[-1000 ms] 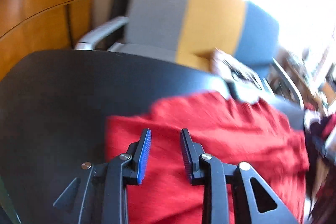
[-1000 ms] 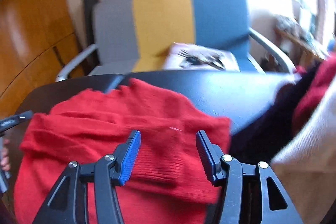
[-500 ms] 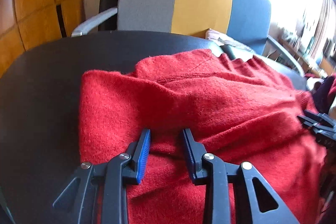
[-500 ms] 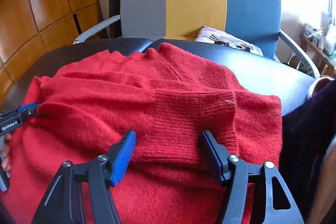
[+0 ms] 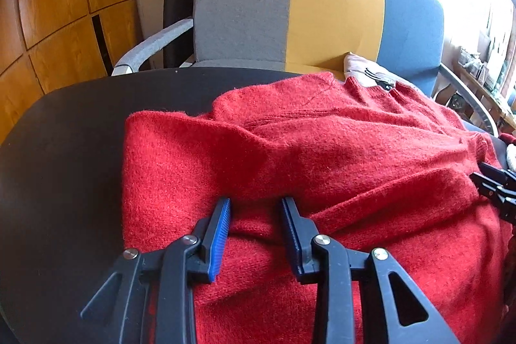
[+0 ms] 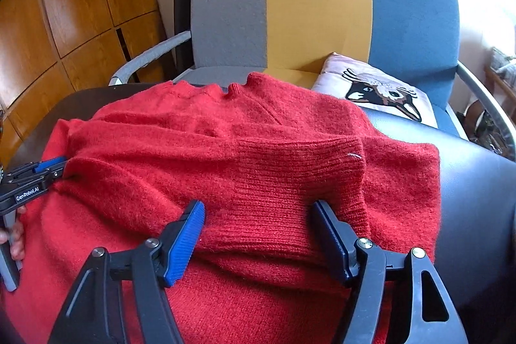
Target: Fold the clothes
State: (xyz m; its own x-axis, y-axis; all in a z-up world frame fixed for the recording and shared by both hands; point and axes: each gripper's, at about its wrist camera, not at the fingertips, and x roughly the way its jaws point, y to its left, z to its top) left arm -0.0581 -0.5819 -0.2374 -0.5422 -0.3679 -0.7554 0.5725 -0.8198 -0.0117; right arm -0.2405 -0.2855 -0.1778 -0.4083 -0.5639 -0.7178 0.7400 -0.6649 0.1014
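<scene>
Red sweater (image 6: 245,157): spread across the dark table (image 5: 64,150), collar end toward the striped chair (image 6: 319,8), ribbed cuff folded in over the body. A second ago blurred and bunched in both views; now sharp and lying settled, folds flatter and more of the body in sight. Motion judged to have slowed to a stop over the garment.

Left gripper (image 5: 256,208): jaws parted narrowly, tips low on a raised crease near the sweater's left side, a ridge of knit between the pads. Gap much as half a second ago. Pressing on the fabric or just above it: cannot tell.

Right gripper (image 6: 258,213): jaws spread wide either side of the ribbed cuff, nothing clamped. Cuff now fills the gap; a second ago it sat further off.

Cushion (image 6: 380,92): on the chair seat, clear of the work.

Status, judged: sleeve already turned in, garment partly folded. Both tools placed for a fresh pinch, not yet closed. Next fold likely needs both grips taken together, or the loose knit drags and the laid sleeve slips out.
</scene>
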